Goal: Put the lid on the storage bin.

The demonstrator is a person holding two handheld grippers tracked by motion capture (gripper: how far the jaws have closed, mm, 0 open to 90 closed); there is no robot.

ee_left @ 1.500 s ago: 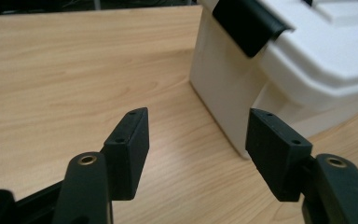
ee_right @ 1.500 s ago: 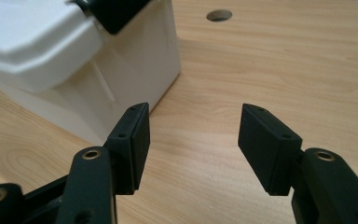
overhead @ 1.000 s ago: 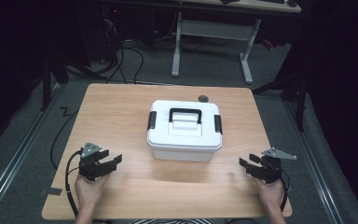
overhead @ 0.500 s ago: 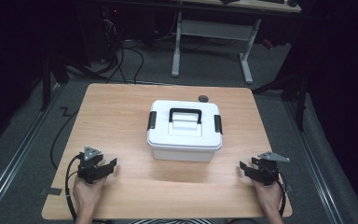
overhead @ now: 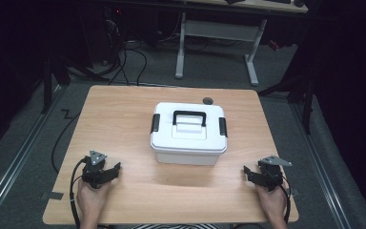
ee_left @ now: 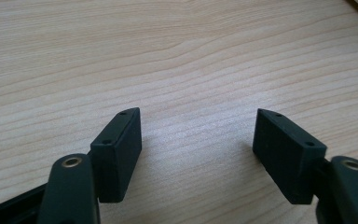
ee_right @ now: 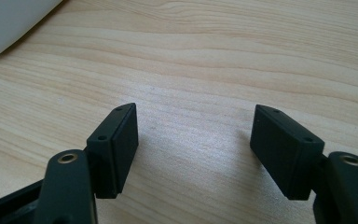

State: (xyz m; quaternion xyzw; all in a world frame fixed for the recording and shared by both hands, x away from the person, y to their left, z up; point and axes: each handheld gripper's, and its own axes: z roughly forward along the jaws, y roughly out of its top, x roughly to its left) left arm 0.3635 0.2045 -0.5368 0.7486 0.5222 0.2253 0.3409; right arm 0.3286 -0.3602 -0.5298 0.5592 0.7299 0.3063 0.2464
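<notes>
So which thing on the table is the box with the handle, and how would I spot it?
Start at the light wooden table. In its middle sits the white box, with the left hand-held gripper and right hand-held gripper lying apart from it near the front corners. It is the one big white thing there, with a black handle on its lid and a black clip at each end.

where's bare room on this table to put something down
Bare wood lies left of the white lidded plastic box with black handle, up to the wooden table's left edge, and likewise on its right. The near strip between the left tongs and right tongs is free too. Behind the box, the small dark round object narrows the room.
</notes>
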